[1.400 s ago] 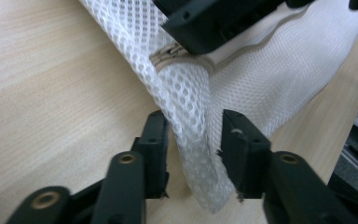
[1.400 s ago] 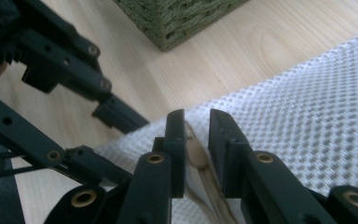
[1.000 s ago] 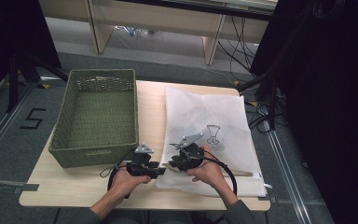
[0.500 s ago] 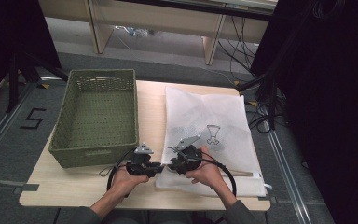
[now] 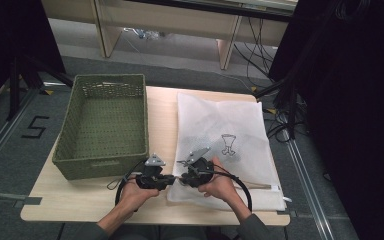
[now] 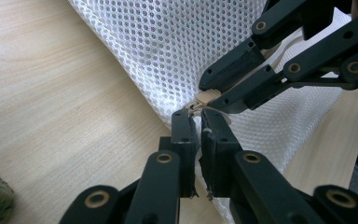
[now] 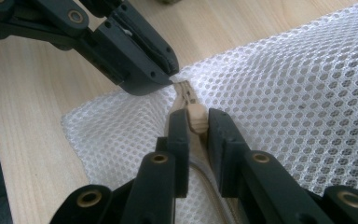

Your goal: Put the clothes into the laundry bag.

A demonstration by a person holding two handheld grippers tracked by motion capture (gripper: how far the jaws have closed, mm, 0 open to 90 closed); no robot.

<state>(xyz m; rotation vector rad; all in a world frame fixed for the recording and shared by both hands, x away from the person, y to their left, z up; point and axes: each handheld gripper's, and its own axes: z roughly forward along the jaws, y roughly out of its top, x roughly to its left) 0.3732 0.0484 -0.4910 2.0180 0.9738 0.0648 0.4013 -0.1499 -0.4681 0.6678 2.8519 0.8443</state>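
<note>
Both pairs of jaws had just been closing: the left gripper [image 6: 196,122] pinched the white mesh bag's [image 6: 177,51] corner, while the right gripper [image 7: 193,122] clamped its small tan zipper slider [image 7: 196,115], ready to unzip.

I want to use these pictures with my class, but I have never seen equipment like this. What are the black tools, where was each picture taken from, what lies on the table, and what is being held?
No robot here: a person holds a hand-operated two-jaw gripper in each hand, the left gripper and the right gripper. The high view looks down from above the person's side of the wooden table. The two close-up views come from small cameras riding on each gripper, looking along its black jaws.

On the table lie a green woven basket and a white mesh bag, flat.

The jaws have just been closing. The left gripper pinches the bag's corner at the end of the zipper. The right gripper closes on the beige zipper pull, so unzipping seems the likely next step.
</note>
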